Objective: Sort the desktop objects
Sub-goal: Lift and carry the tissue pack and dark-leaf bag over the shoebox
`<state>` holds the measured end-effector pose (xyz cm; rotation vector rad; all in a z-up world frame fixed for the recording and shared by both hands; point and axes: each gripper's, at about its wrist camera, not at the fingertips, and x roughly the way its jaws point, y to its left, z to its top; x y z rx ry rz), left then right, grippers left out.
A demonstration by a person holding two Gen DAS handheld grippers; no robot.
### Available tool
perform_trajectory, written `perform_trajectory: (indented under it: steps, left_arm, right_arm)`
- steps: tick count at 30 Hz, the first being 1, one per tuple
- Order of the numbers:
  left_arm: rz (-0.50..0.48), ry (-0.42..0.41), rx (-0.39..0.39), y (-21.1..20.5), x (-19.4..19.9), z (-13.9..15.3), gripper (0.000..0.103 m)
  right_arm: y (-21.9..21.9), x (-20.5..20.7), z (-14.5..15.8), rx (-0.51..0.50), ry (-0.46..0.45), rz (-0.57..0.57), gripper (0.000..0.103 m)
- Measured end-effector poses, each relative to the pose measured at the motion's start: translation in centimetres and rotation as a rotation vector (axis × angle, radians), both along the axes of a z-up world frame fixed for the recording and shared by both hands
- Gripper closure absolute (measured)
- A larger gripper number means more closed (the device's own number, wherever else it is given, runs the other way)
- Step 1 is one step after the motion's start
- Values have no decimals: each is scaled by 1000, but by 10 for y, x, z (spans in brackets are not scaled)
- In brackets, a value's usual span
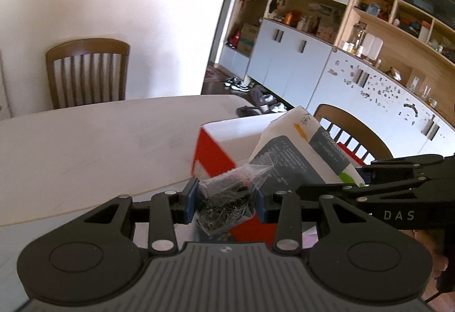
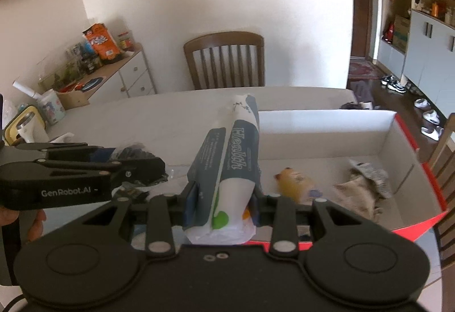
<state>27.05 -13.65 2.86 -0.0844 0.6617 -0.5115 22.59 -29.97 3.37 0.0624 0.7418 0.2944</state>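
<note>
Right wrist: one tissue pack (image 2: 227,166), one box (image 2: 327,124), two chairs (image 2: 224,61).

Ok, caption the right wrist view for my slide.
Right gripper holds a tissue pack beside the open red box.

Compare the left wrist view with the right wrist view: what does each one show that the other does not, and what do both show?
Only the left wrist view shows the long wall of white and wooden cabinets.

Only the right wrist view shows the inside of the red and white cardboard box, with a yellowish toy and crumpled grey cloth, and the cluttered side cabinet.

Both show the pale table, the box, the left gripper clamping a clear plastic bag of dark small parts, and the right gripper clamping a white and grey tissue pack.
</note>
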Motion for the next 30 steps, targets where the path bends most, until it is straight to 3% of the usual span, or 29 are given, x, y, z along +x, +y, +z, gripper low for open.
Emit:
perform_trajectory:
  steps: [15, 30]
  left_arm:
    - [-59, 15, 24, -80, 27, -8, 64]
    - [-118, 53, 72, -130, 50, -22, 64]
  right_arm:
    - [-87, 20, -7, -22, 3, -76, 68]
    - [-138, 34, -21, -30, 20, -107, 68]
